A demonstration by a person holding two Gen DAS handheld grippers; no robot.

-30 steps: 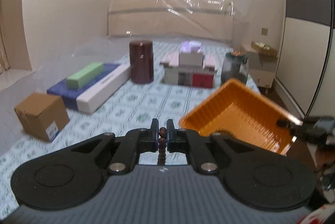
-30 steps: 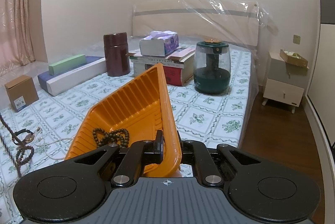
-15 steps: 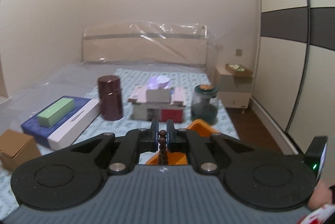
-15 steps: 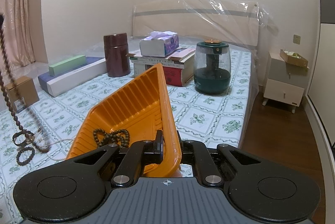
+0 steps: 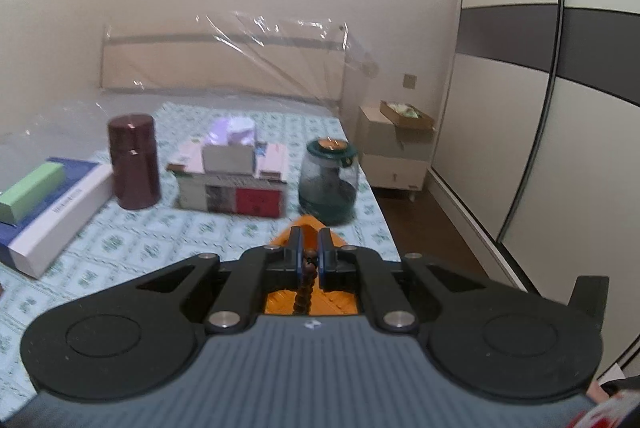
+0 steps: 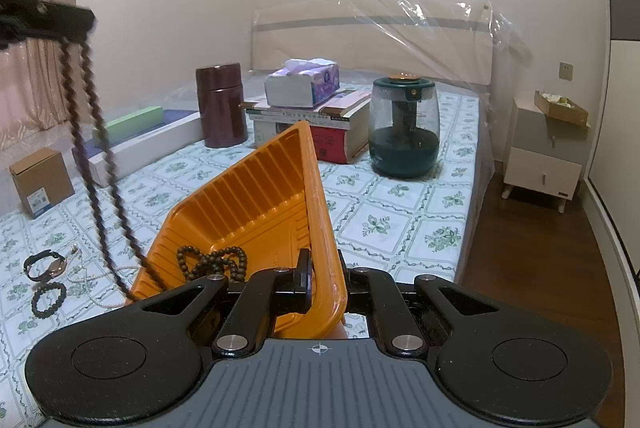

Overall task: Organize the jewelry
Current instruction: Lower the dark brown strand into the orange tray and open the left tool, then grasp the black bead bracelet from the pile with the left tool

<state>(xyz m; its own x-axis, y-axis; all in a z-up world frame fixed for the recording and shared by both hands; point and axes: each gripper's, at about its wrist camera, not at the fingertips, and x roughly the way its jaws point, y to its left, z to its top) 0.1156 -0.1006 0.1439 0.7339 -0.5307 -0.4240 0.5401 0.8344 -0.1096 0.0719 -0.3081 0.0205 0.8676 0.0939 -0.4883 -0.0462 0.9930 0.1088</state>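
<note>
Necklace [image 5: 305, 280] hangs from raised left gripper [image 5: 309, 256].

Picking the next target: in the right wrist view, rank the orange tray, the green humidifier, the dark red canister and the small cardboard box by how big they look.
1. orange tray, though it is nearest the camera
2. green humidifier
3. dark red canister
4. cardboard box; canister versus box looks close, so unsure.

Our left hand-held gripper [image 6: 44, 21] now hangs high at ten o'clock in the right wrist view, having lifted the long bead strand [image 6: 92, 155] off the bed. Its lower end now trails down over the orange tray [image 6: 256, 195], no longer beside it.
</note>
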